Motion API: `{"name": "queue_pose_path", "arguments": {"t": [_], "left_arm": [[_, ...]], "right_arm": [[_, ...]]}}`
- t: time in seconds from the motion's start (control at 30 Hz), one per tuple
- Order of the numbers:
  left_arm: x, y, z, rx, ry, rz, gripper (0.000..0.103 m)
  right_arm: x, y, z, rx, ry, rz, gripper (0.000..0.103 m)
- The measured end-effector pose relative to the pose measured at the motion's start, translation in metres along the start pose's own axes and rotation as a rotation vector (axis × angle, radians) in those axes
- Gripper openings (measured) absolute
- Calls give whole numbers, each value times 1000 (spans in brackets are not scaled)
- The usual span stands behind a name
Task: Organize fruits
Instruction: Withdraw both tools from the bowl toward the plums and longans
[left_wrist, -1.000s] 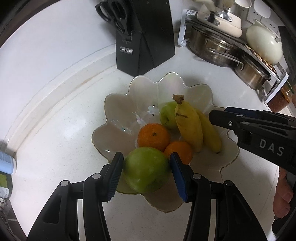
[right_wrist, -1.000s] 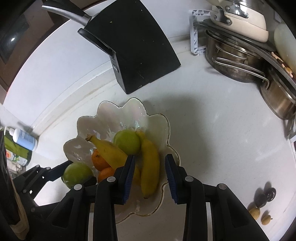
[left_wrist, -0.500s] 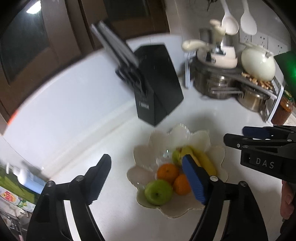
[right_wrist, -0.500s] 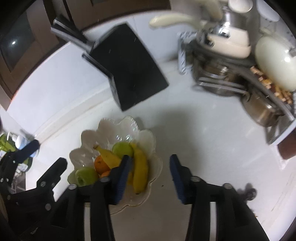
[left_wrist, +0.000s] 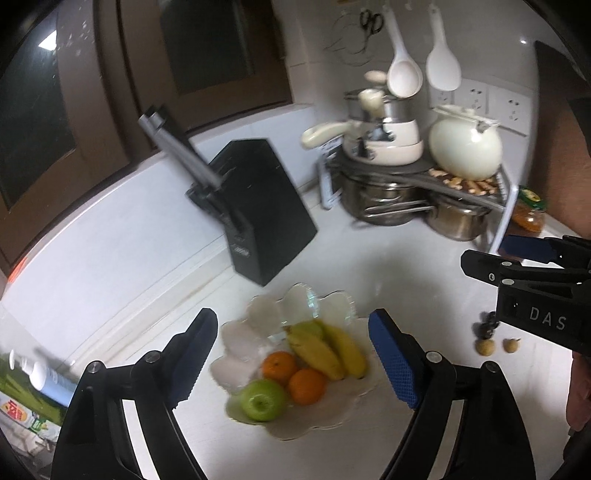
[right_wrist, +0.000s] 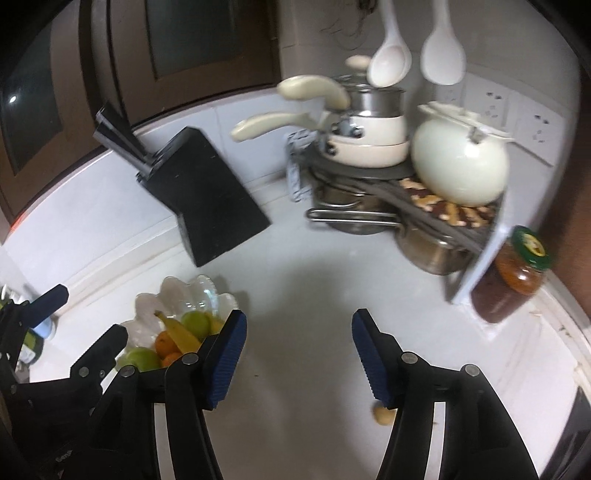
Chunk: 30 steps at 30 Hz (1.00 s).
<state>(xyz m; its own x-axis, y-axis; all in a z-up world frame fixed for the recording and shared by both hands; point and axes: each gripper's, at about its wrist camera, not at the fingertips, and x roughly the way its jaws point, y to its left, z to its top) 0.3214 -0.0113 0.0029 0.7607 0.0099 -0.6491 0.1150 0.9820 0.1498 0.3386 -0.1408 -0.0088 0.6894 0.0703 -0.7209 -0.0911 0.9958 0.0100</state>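
while both the left gripper (left_wrist: 291, 360) and right gripper (right_wrist: 297, 360) hang spread, a fruit bowl (left_wrist: 332, 421) sits on the white counter (left_wrist: 369, 266).

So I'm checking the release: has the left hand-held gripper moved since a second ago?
Yes. The left hand-held gripper opened and backed up, away from the scalloped fruit bowl.

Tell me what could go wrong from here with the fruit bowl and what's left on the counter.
The front green apple sits near the bowl's low scalloped rim, so a bump might roll it out. The small round fruits loose on the counter could roll off when pinched. Both grippers, left gripper and right gripper, are open and empty.
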Motion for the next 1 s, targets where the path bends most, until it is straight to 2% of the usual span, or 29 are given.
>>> {"name": "queue_pose_path", "arguments": {"t": [0.2, 0.47, 0.73, 1.0], "left_arm": [[-14, -27, 14, 28, -46, -66, 84], [-26, -73, 28, 96, -95, -150, 84], [-25, -114, 33, 163, -92, -223, 84], [-11, -147, 18, 232, -50, -273, 84]], "right_arm": [[-29, -30, -7, 28, -55, -88, 60], [-58, -74, -20, 67, -70, -178, 60], [-70, -116, -33, 120, -40, -231, 60], [-62, -144, -56, 172, 27, -237, 60]]}}
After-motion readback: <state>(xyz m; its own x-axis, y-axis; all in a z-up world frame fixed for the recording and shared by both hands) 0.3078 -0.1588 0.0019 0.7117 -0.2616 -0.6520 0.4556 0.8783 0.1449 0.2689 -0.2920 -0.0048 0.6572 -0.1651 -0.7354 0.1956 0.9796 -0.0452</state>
